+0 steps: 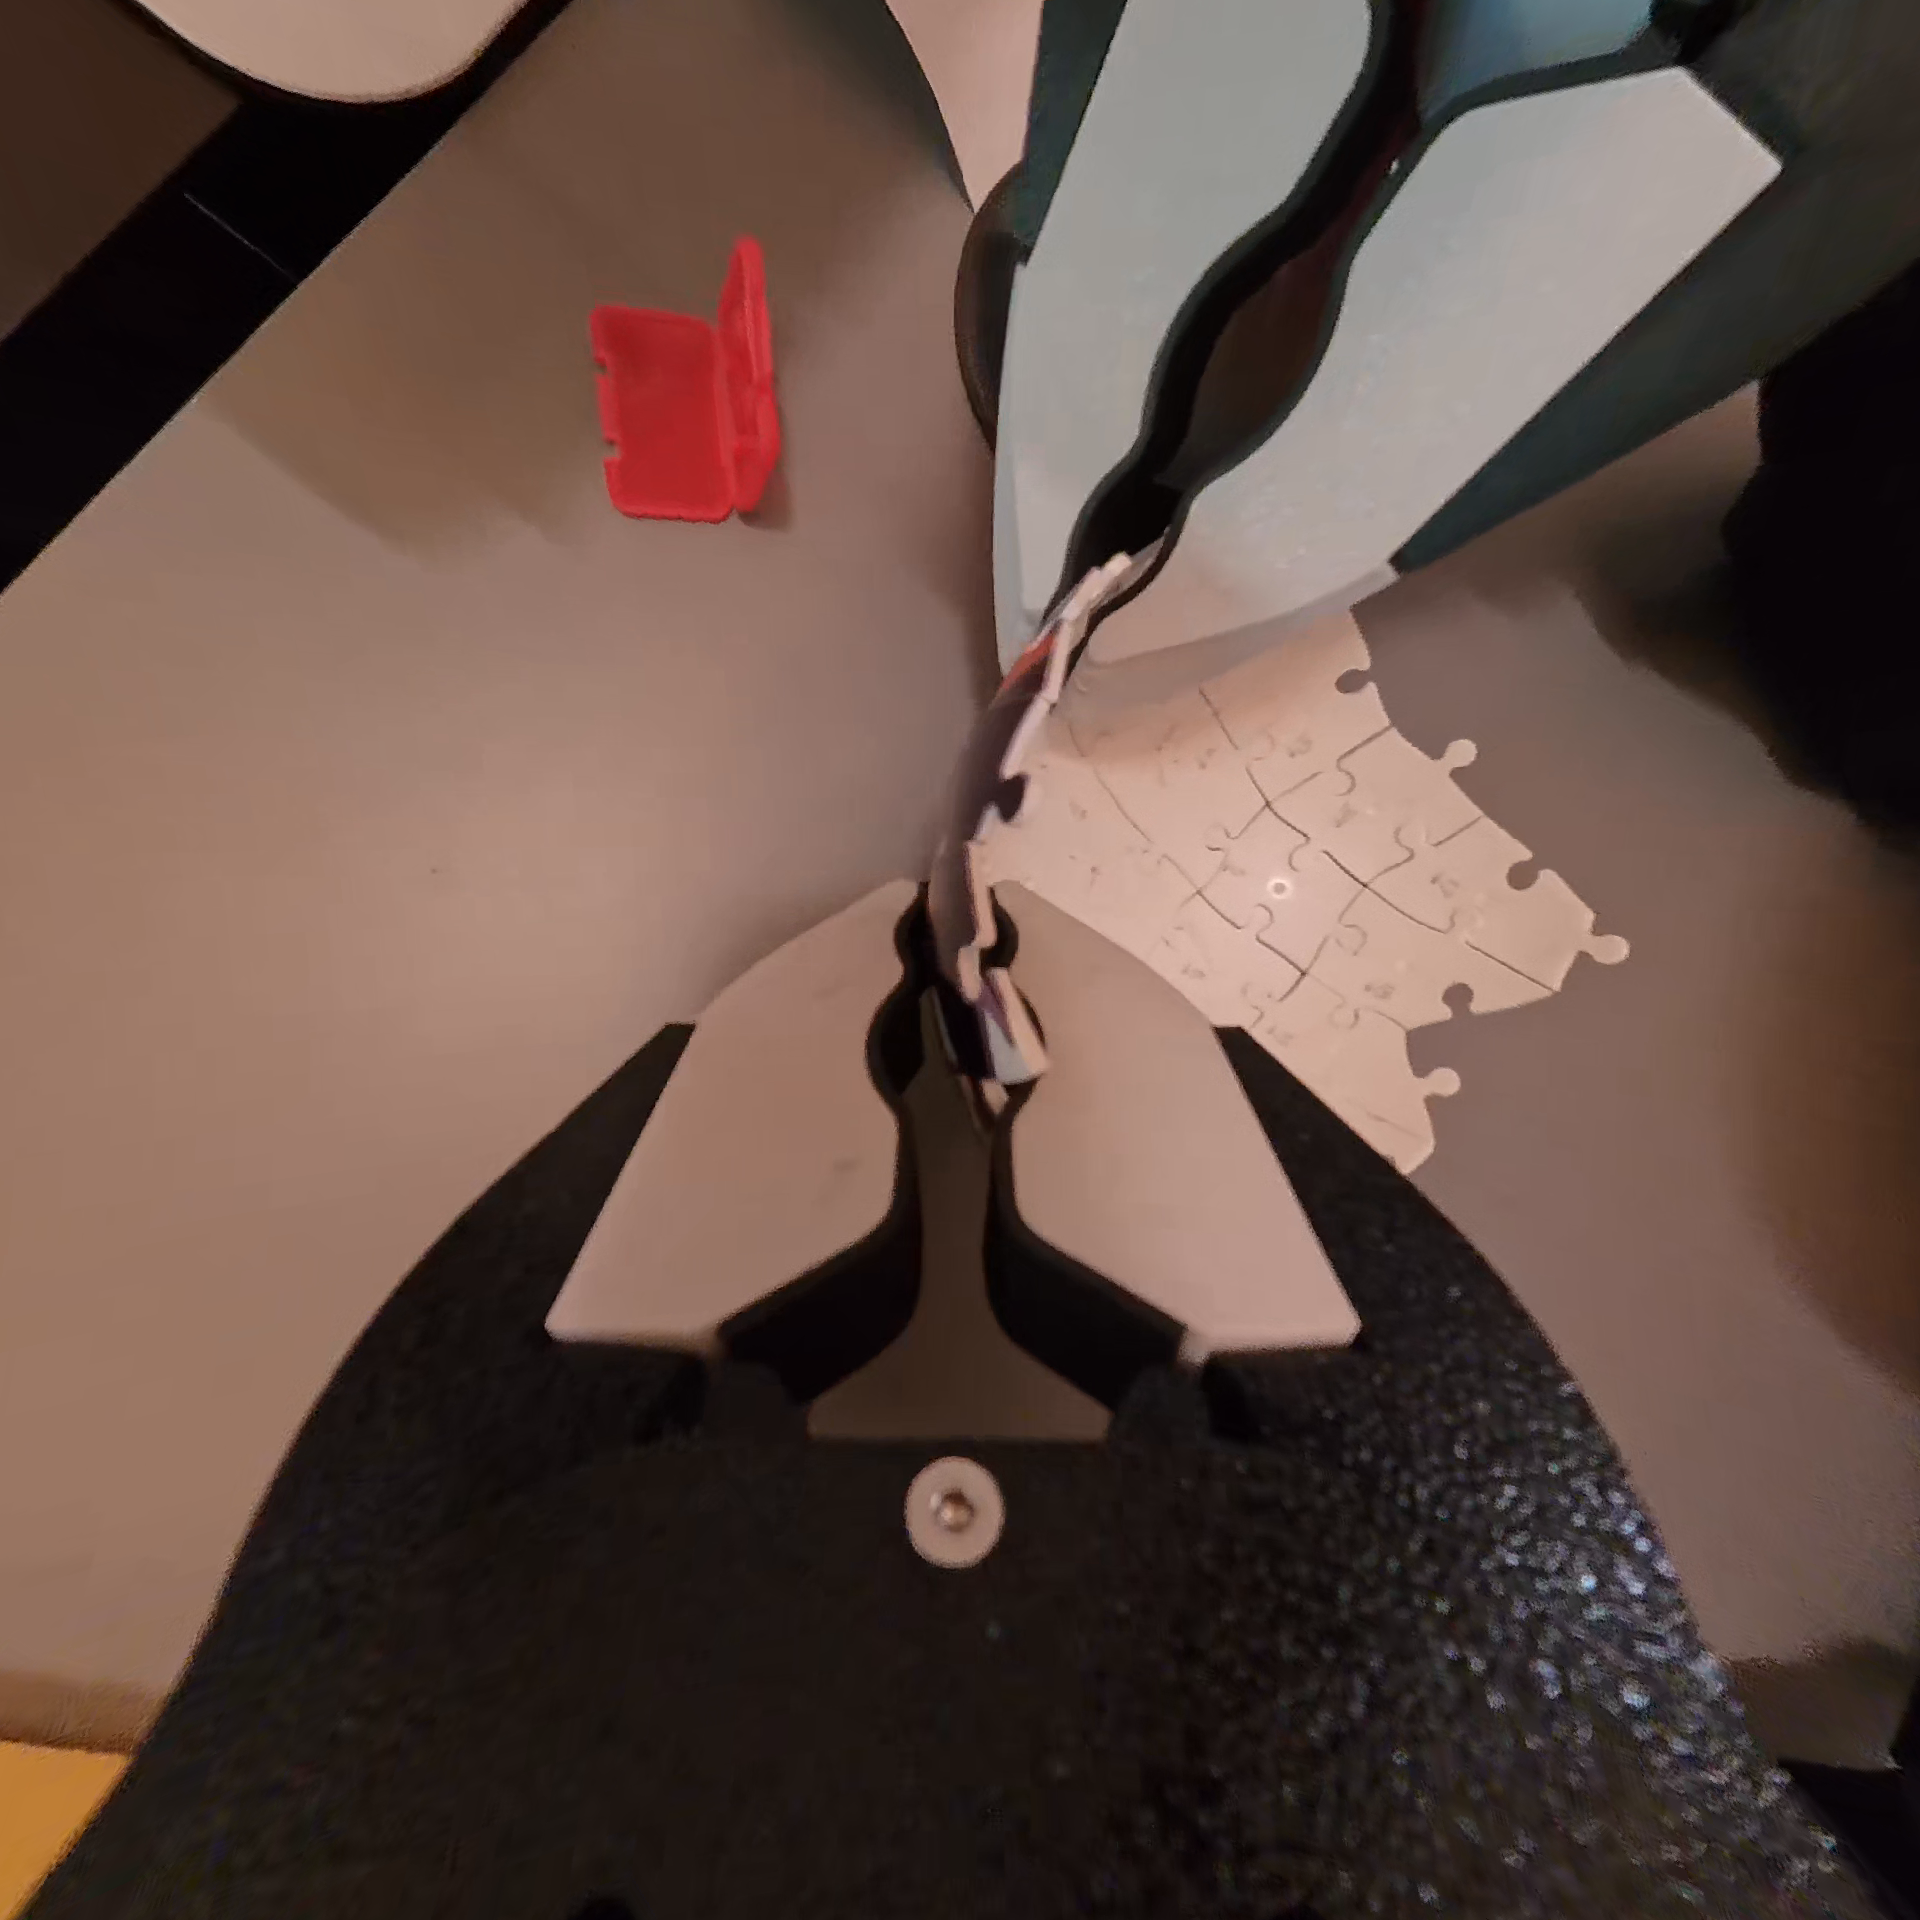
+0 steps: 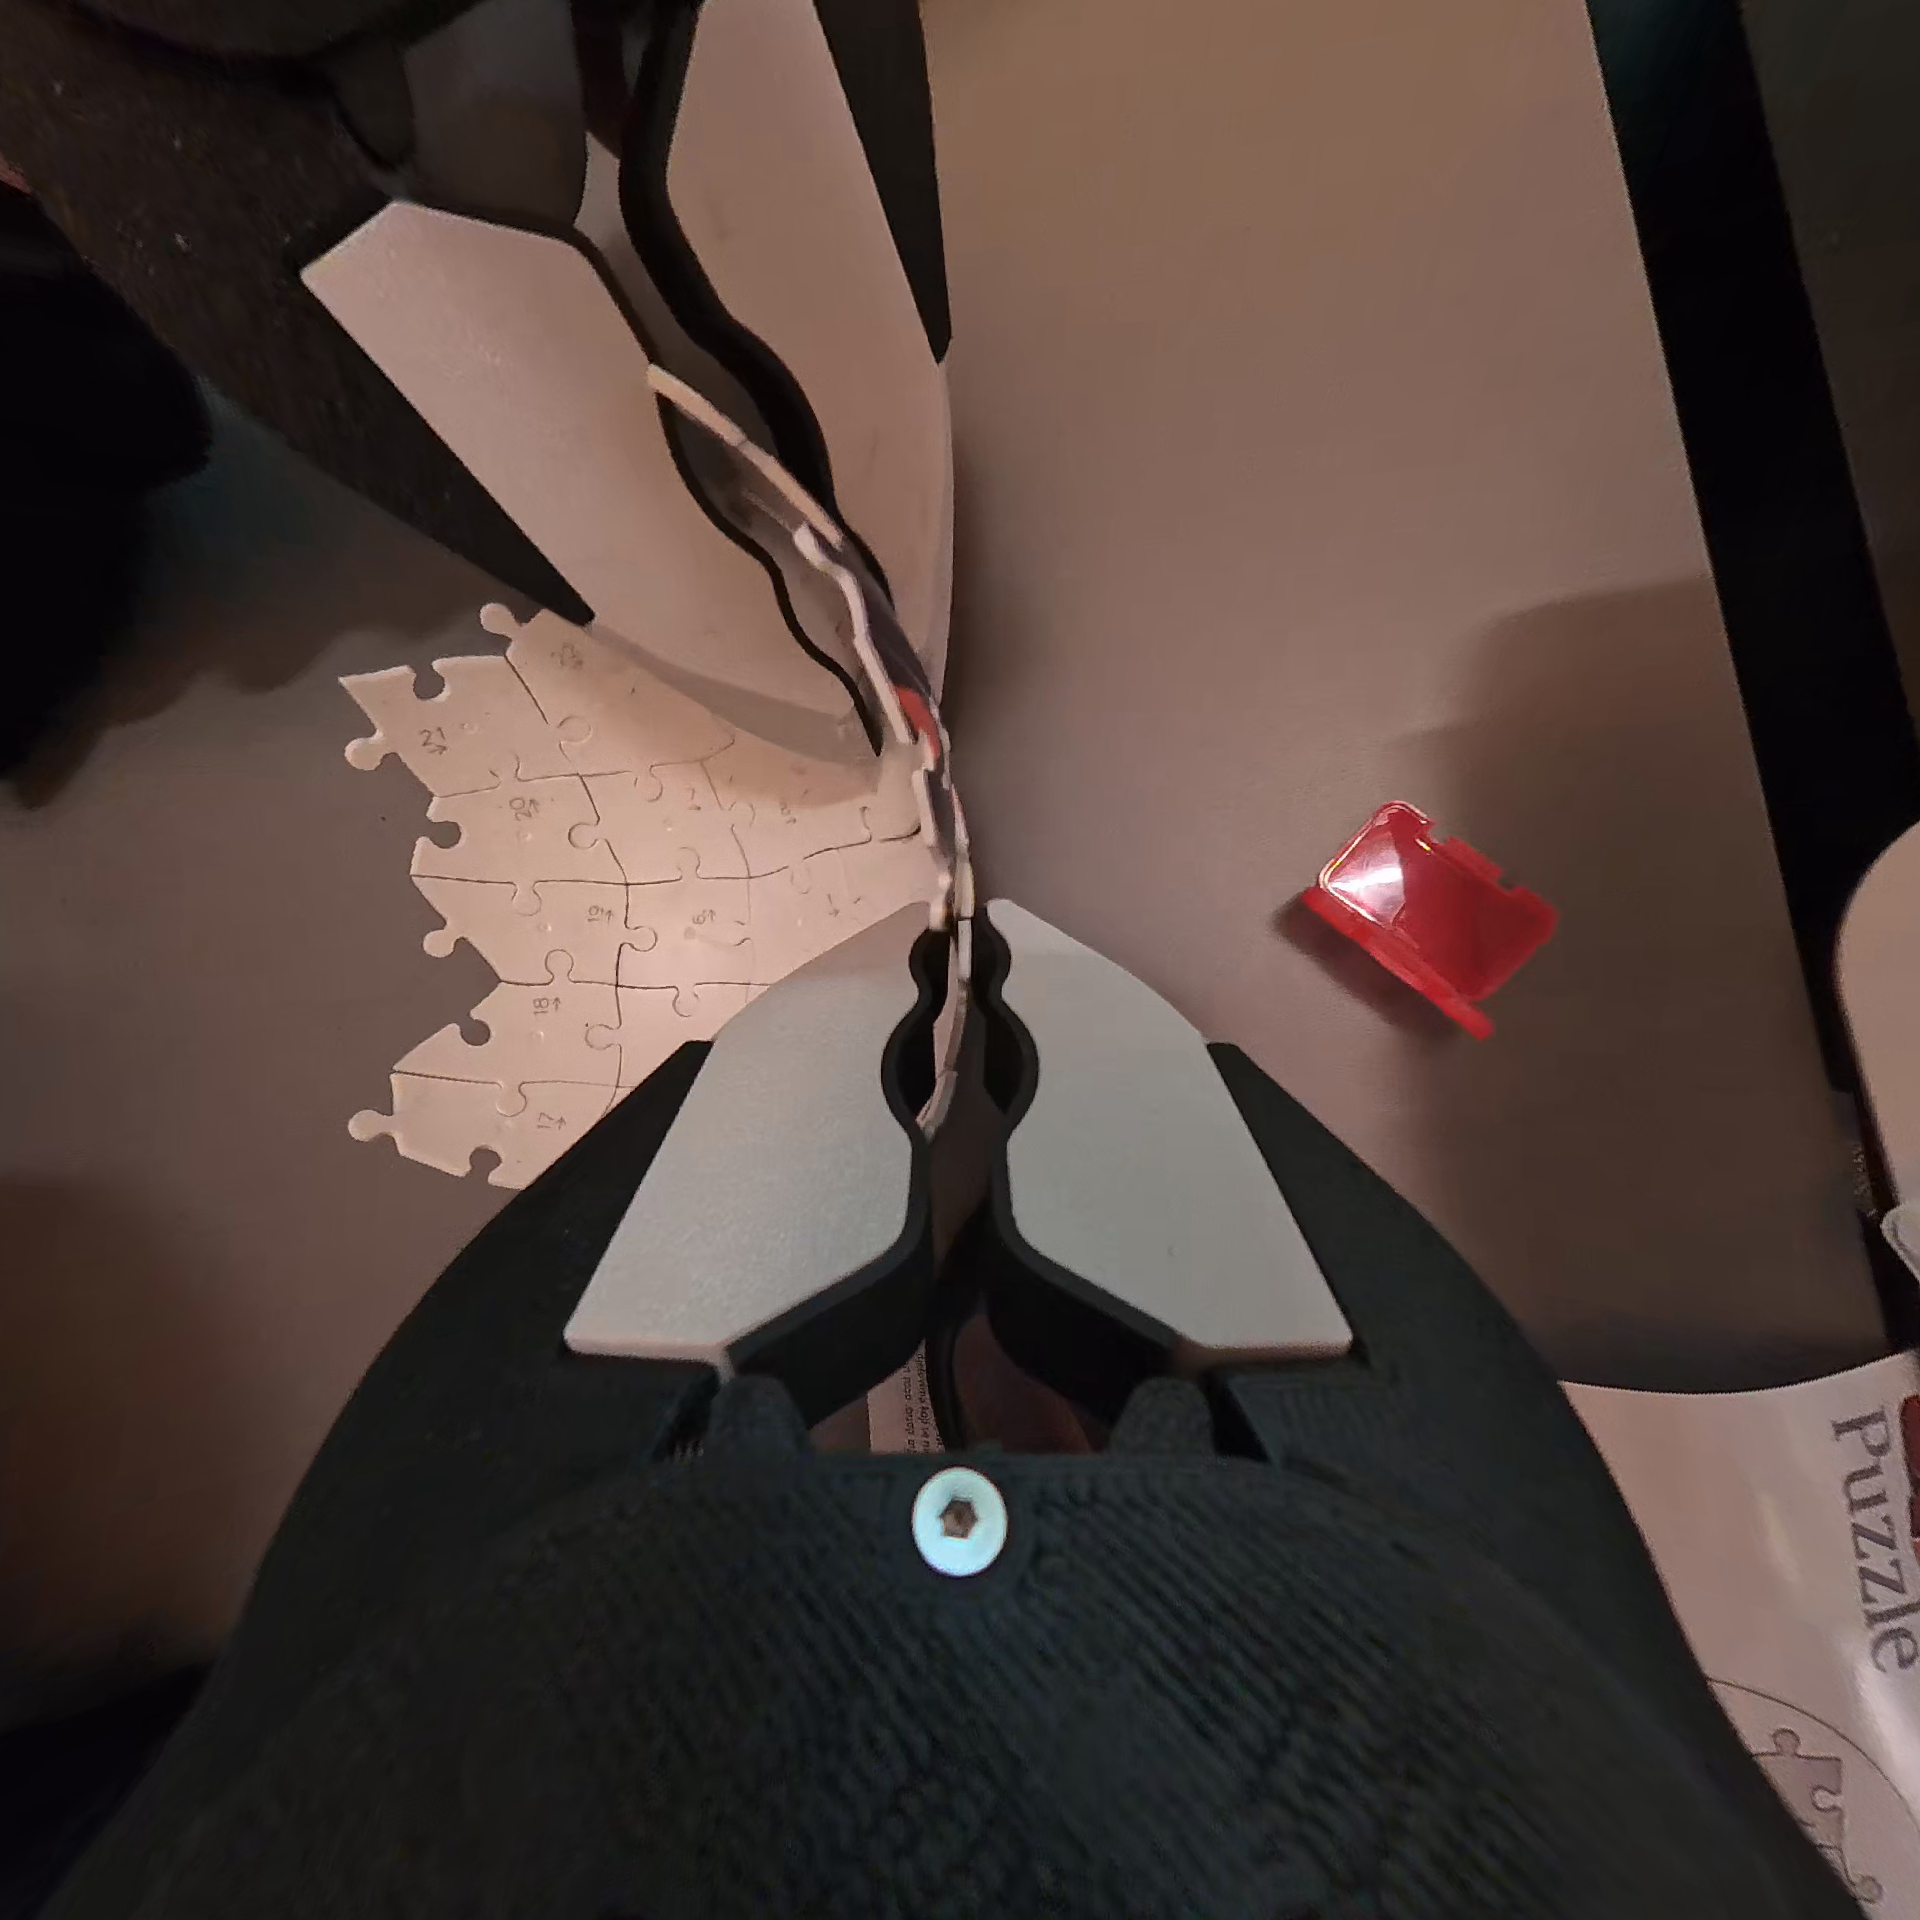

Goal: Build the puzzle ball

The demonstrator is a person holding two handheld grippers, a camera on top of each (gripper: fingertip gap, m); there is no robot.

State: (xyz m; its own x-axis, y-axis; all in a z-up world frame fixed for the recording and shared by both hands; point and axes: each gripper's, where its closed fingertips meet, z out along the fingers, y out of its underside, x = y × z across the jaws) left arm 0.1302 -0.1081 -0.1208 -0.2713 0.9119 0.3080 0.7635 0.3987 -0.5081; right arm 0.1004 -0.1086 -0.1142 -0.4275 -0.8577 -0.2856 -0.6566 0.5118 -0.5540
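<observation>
White curved plastic pieces, locked together into one puzzle sheet (image 1: 1278, 883), hang in the air above the grey tabletop (image 1: 364, 831) between two claws. The sheet shows its pale numbered back side in both views, with about a dozen joined pieces visible; the exact count I cannot tell, because the claws cover part of it. The left claw (image 1: 961, 1023) is clenched on the near edge of the sheet, where the printed side is seen only as a thin dark strip. The right claw (image 2: 961, 1023) is clenched on the opposite end of this same edge, and in each wrist view the other claw appears at the top, pointing toward the camera, so the two claws face each other along the edge. The free side of the sheet, with its knobs and notches, spreads away from the claws and touches nothing. One red plastic case (image 1: 686, 410) lies open on the tabletop, well apart from the sheet. One printed paper leaflet (image 2: 1860, 1714) lies at the right border of the right wrist view. Between the case and the sheet the tabletop is bare, and a dark tabletop edge (image 1: 135, 343) runs at the far left.
</observation>
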